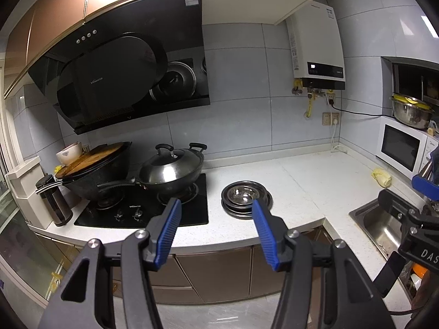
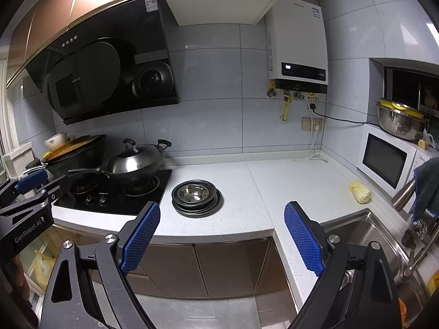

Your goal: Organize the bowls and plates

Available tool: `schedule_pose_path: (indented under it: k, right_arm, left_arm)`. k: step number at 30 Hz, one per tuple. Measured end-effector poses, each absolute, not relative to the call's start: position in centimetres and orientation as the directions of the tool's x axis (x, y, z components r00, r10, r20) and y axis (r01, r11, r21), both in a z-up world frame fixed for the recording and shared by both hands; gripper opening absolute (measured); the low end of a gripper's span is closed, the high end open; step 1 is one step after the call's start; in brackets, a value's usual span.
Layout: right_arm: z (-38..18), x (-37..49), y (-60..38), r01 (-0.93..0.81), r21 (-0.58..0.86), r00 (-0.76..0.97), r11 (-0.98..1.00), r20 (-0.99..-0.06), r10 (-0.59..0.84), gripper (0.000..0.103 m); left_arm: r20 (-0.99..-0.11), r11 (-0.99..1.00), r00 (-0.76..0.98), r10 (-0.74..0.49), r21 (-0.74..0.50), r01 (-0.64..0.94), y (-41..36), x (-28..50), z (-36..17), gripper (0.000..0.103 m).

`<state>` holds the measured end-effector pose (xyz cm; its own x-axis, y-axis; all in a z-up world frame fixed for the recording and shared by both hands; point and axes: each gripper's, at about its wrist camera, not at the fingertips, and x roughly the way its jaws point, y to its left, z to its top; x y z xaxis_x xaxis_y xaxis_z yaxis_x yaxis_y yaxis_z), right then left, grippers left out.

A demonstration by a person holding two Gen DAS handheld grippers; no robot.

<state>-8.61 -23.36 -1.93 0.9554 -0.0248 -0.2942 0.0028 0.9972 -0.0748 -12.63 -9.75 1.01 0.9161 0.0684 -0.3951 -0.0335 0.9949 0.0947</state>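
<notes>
A shiny steel bowl sits nested on a low stack of dark steel plates on the white counter, just right of the black hob. Both grippers hang short of the counter edge: the left gripper spread and empty, the right gripper spread wider, touching nothing.

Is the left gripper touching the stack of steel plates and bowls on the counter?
Apart. In the right wrist view the left gripper sits at the far left over the stove's edge, with bare counter between it and the stack of steel plates and bowls.
</notes>
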Motion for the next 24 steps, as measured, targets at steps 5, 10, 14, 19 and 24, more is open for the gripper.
schedule_pose_path:
  k: [5, 10, 14, 19, 24]
  right_arm:
    - [-1.9, -8.7, -24.8, 0.008, -0.044, 0.955, 0.999, -0.297, -0.02, 0.089]
    - [-2.0, -8.7, -25.1, 0.0, -0.051, 0.953, 0.999, -0.301, -0.016, 0.089]
    - [-2.1, -8.3, -25.2, -0.005, -0.053, 0.952, 0.999, -0.307, -0.012, 0.089]
    - [-2.2, -7.9, -25.3, -0.001, -0.052, 0.948, 0.999, -0.318, -0.016, 0.089]
    - [-2.2, -7.9, -25.4, 0.006, -0.055, 0.947, 0.998, -0.32, -0.023, 0.089]
  left_arm:
    - [-0.387, 0.995, 0.919, 0.073, 0.089, -0.042, -10.4, -12.8, 1.0, 0.052]
    - [-0.375, 0.995, 0.922, 0.094, 0.078, -0.069, -10.9, -12.9, 1.2, 0.052]
    - [-0.369, 0.994, 0.924, 0.1, 0.067, -0.081, -11.1, -12.8, 1.3, 0.052]
    - [-0.367, 0.995, 0.925, 0.099, 0.067, -0.08, -11.2, -12.6, 1.3, 0.052]
    - [-0.366, 0.995, 0.925, 0.099, 0.064, -0.081, -11.5, -12.5, 1.4, 0.052]
